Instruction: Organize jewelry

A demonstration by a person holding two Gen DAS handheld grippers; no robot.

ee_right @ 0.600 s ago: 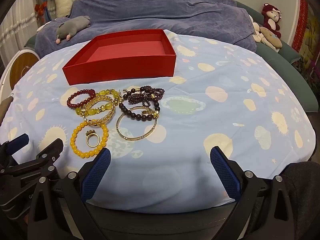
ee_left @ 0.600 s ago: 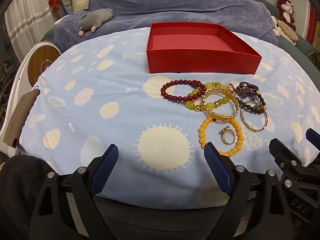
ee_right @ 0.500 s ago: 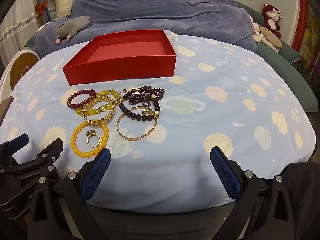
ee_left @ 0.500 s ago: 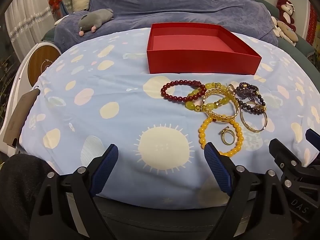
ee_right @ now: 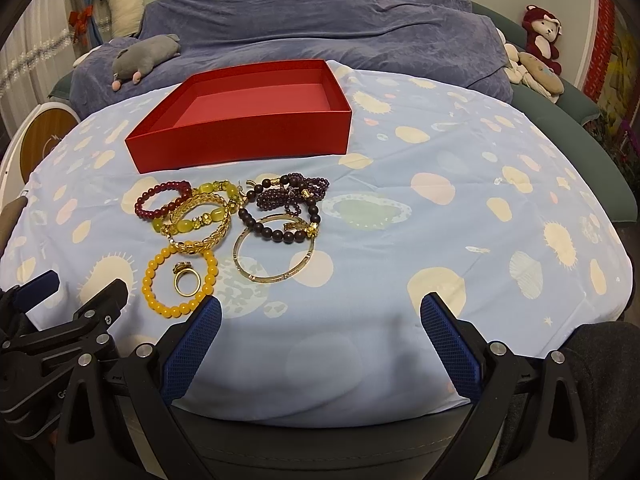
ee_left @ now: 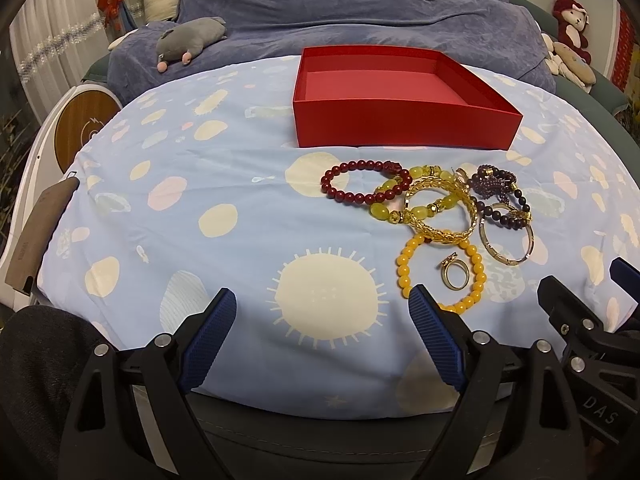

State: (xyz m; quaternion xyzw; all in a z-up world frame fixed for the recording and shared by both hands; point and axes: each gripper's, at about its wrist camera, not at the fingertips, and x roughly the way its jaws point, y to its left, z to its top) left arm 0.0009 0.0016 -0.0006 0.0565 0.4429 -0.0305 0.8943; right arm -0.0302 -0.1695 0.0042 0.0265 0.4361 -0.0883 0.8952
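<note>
With both our left gripper [ee_left: 322, 334] and right gripper [ee_right: 320, 340] wide open and empty, the overlapping bracelets [ee_right: 192, 216] ahead (a tangled heap) could snag and drag neighbours.

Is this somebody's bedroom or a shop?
Most likely a bedroom or cosy living room at home, not a shop. There is a grey plush toy lying on a big blue blanket, a red stuffed monkey in the corner, and a curtain at the side.

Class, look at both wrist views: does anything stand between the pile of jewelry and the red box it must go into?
Nothing visible does. Only bare patterned cloth lies between the jewelry and the near wall of the open, empty red box.
</note>
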